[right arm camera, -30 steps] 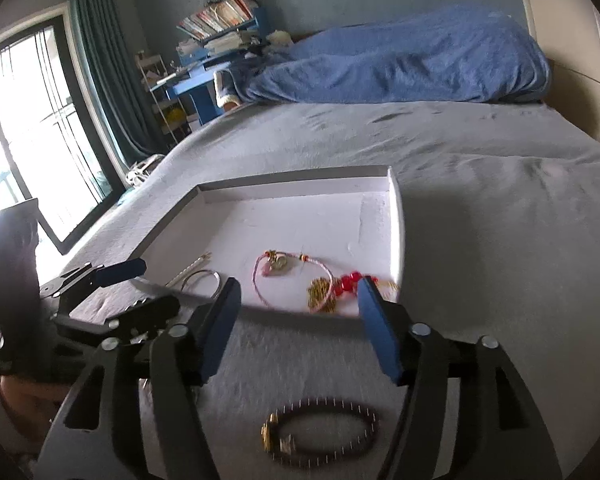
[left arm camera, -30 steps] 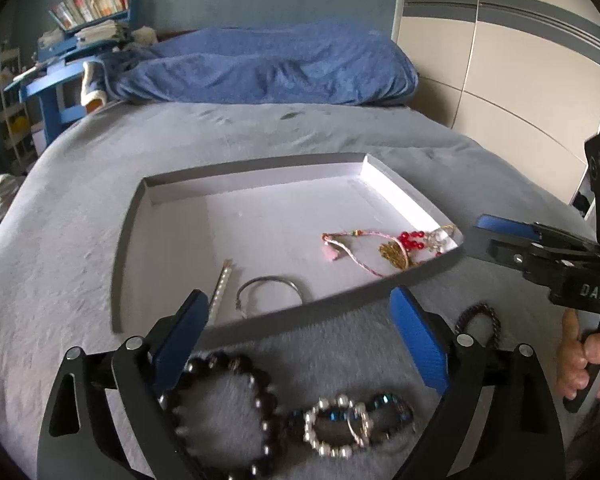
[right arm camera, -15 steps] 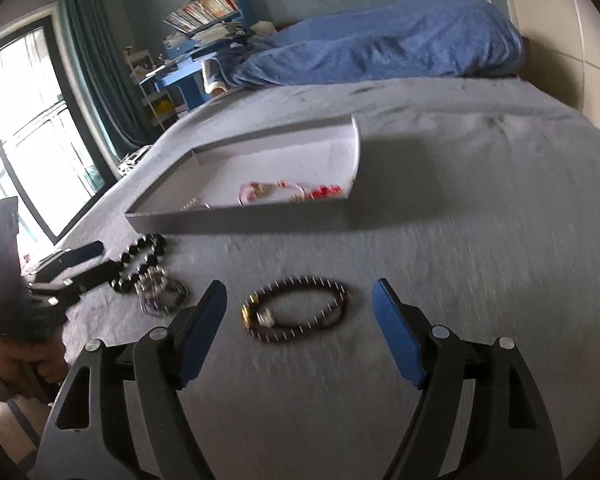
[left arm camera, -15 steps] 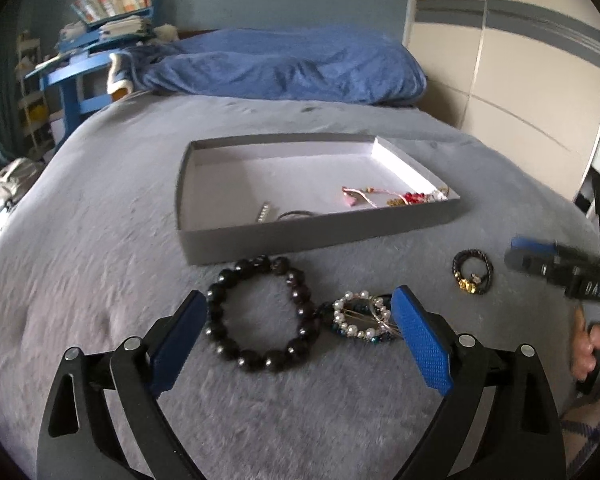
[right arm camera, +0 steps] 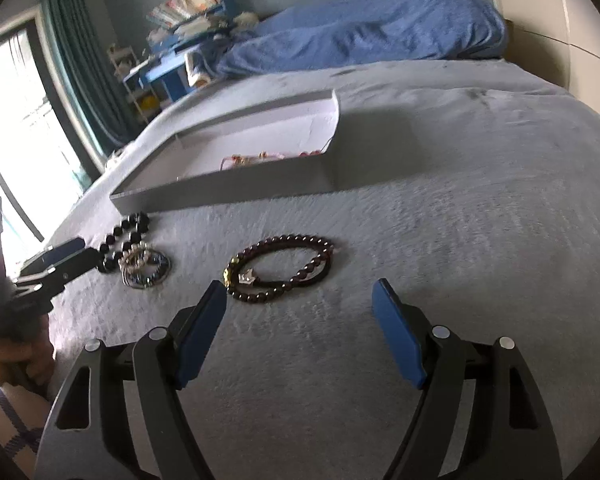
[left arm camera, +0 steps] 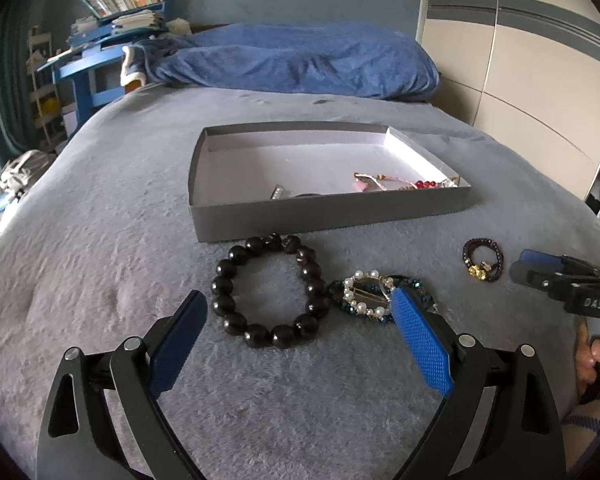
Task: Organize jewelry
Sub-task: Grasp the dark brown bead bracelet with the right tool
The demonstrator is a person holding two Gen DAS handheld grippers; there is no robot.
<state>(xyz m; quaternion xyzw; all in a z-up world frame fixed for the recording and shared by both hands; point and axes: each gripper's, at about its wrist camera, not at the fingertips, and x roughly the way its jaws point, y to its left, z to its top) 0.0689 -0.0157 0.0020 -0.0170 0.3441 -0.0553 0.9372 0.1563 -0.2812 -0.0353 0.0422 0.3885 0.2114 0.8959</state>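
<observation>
While both grippers hung tilted down over the grey bed (left arm camera: 100,240), nothing lay between their blue pads. The left gripper (left arm camera: 298,326) stood wide, with the black bead bracelet (left arm camera: 269,290) just ahead of its fingers and the pearl ring piece (left arm camera: 370,295) touching a dark teal one beside it, partly behind the right-side pad. The right gripper (right arm camera: 299,308) had just been opening and stood wide and empty, the dark red bracelet (right arm camera: 282,268) lying just beyond its tips. All three pieces rested on the bed, in front of the grey tray (left arm camera: 328,210). Inside the tray, by its near wall, lay a pink cord with red beads (left arm camera: 392,184) and a small silver bar (left arm camera: 278,192).
</observation>
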